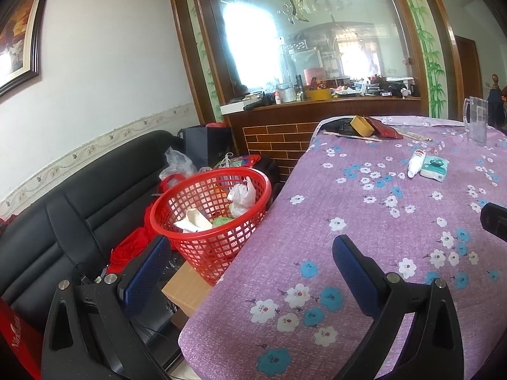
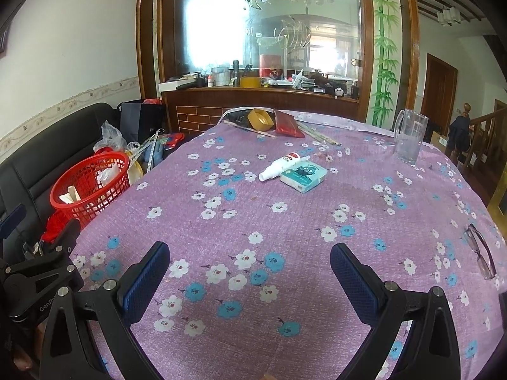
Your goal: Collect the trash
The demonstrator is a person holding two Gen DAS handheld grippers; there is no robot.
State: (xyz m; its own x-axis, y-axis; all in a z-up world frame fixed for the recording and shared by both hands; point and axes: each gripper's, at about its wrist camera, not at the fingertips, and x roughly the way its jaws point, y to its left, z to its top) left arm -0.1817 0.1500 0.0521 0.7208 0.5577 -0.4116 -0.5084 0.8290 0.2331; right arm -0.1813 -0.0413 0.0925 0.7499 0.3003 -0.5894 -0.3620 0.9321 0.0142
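A red mesh basket (image 1: 218,218) stands beside the table's left edge on a cardboard box, holding crumpled white paper and a plastic bag (image 1: 241,197); in the right wrist view the basket (image 2: 92,183) sits at the left. My left gripper (image 1: 250,250) is open and empty, straddling the table edge just in front of the basket. My right gripper (image 2: 250,258) is open and empty over the purple flowered tablecloth (image 2: 285,221). A white spray bottle (image 2: 279,165) and a teal tissue pack (image 2: 303,175) lie mid-table, also the bottle (image 1: 415,162) and the pack (image 1: 434,167) in the left view.
A black sofa (image 1: 79,209) with bags and red cloth lies left of the table. A clear jug (image 2: 409,136) stands far right, glasses (image 2: 481,250) lie near the right edge. A tape roll (image 2: 260,119), red packet (image 2: 286,124) and chopsticks sit at the far end. A wooden cabinet stands behind.
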